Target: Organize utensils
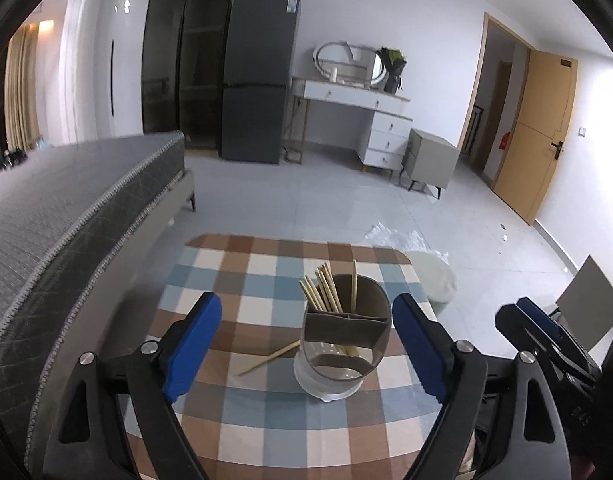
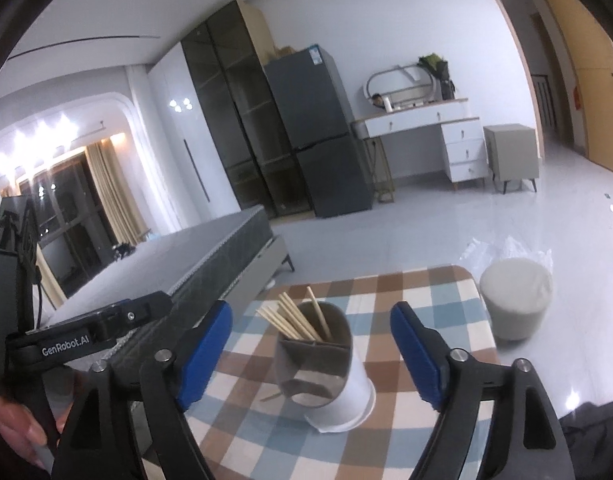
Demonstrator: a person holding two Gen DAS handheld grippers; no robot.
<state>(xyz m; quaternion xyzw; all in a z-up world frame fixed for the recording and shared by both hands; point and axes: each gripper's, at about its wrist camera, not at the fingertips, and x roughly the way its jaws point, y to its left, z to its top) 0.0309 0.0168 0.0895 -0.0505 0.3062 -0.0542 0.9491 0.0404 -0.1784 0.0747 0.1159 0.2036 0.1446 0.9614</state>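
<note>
A bed point(image 1: 66, 216) stands along the left side of the table point(image 1: 242, 420), which carries a blue, brown and cream checked cloth. A round stool point(image 2: 516, 300) sits on the floor just beyond the table's far right corner. The utensil holder point(image 1: 344, 336), a grey divided cup on a white base, stands upright near the table's centre. A bundle of chopsticks point(image 1: 324, 290) stands in its rear compartments. One loose chopstick point(image 1: 268, 358) lies flat on the cloth, its tip against the holder's left side. The left gripper point(image 1: 306, 344) is released, jaws wide, nothing between the pads. The right gripper point(image 2: 310, 352) is likewise released and empty.
</note>
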